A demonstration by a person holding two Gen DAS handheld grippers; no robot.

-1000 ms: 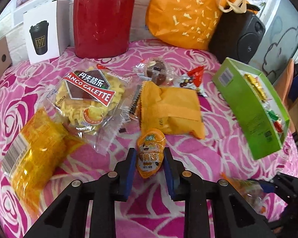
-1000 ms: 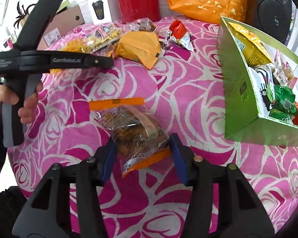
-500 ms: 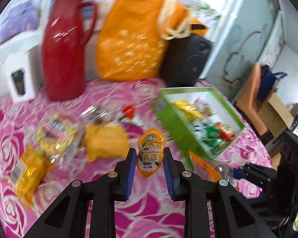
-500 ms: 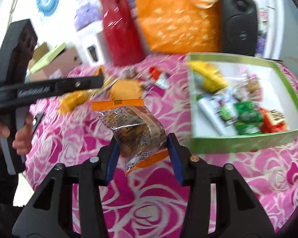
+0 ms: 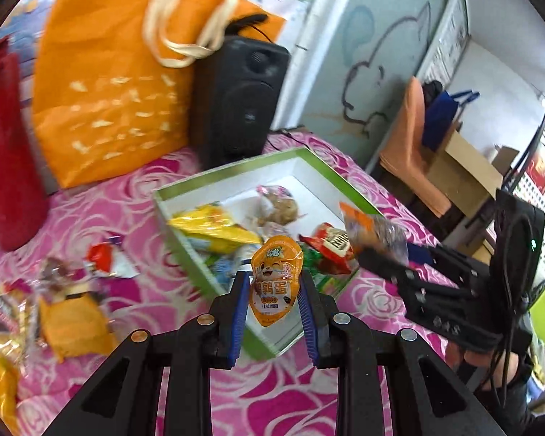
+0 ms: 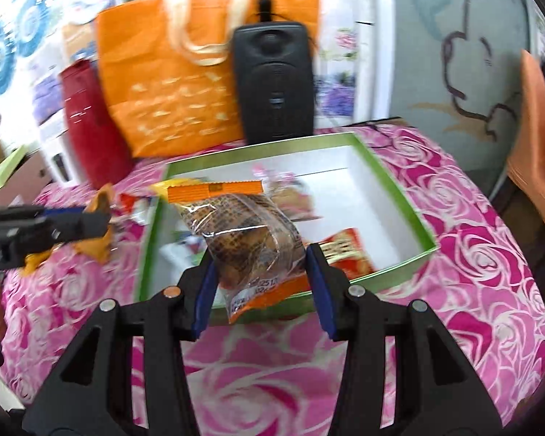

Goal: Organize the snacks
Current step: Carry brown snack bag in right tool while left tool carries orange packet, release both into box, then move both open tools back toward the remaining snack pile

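Pink rose-print tablecloth (image 6: 472,254) under us, a black speaker (image 6: 274,80) and an orange tote bag (image 6: 170,83) at the back. Our left gripper (image 5: 270,290) is clamped narrow on a small orange egg-snack pouch (image 5: 275,279), pinched at its sides and carried upright over the near corner of the green box (image 5: 185,250). Our right gripper (image 6: 259,272) is closed around a clear pastry packet (image 6: 250,239) with an orange sealed strip, just above the box's near wall.

The box already holds a yellow packet (image 5: 210,223) and a red wrapper (image 5: 332,243), so we want the bare white floor toward the far side. We judge it best to carry each pack past the rim, drop low, then let go one side at a time so the two grippers don't collide. More snacks wait on the cloth to our left, an orange pack (image 5: 72,323) among them.
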